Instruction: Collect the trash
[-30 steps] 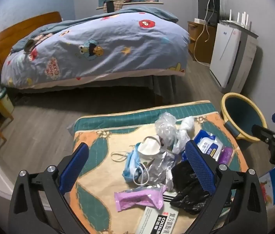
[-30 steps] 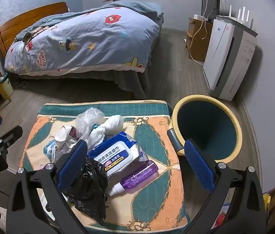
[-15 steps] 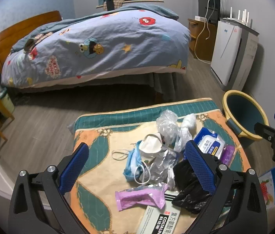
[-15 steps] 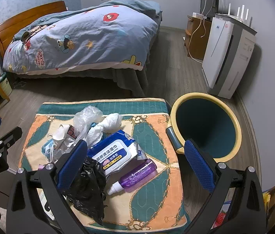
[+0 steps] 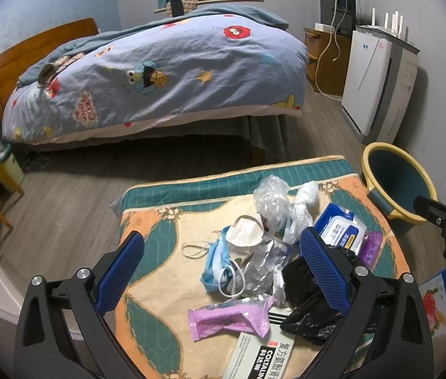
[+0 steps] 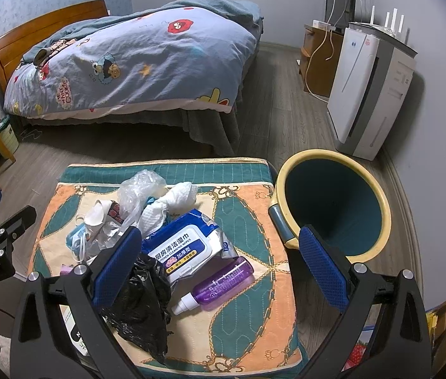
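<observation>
On the mat (image 6: 248, 218), purple bottle (image 6: 219, 284) lies w/ nozzle toward near-left; both grippers (image 5: 223, 265) (image 6: 219, 262) gape empty.

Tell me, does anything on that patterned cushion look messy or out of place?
Yes. A heap of litter sits on the cushion: used face masks, a crumpled clear bag, a black plastic bag and a pink wrapper. The bin beside it looks empty, so nothing has been collected yet.

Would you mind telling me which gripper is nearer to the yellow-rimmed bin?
Right. The right gripper hovers open with its right-hand finger beside the bin; the left gripper hovers open over the trash pile, farther off.
</observation>
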`<state>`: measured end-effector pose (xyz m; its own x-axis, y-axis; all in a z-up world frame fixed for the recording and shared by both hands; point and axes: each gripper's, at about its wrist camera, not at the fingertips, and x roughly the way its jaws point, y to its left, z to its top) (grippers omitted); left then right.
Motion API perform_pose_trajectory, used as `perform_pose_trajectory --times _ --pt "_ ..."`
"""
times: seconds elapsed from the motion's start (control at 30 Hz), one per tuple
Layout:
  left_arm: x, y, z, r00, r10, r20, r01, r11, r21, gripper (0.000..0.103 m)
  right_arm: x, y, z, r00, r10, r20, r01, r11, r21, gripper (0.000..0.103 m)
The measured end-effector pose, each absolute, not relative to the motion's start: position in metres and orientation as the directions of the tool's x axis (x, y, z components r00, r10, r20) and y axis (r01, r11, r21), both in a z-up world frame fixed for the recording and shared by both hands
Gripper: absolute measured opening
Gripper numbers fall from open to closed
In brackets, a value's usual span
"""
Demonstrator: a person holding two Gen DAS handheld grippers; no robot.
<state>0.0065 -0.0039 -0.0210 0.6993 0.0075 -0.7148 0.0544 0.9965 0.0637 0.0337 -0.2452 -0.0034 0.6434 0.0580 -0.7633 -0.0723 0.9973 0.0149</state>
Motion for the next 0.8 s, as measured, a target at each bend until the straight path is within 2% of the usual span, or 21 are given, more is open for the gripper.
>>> perform_pose_trajectory --times 0.8 --pt "0.011 -0.009 -0.019 0.698 0.011 -0.716 0.054 0.996 0.068 0.098 0.033 -0.246 -0.006 0.639 0.056 -0.768 -0.071 0.997 0.013 0.097"
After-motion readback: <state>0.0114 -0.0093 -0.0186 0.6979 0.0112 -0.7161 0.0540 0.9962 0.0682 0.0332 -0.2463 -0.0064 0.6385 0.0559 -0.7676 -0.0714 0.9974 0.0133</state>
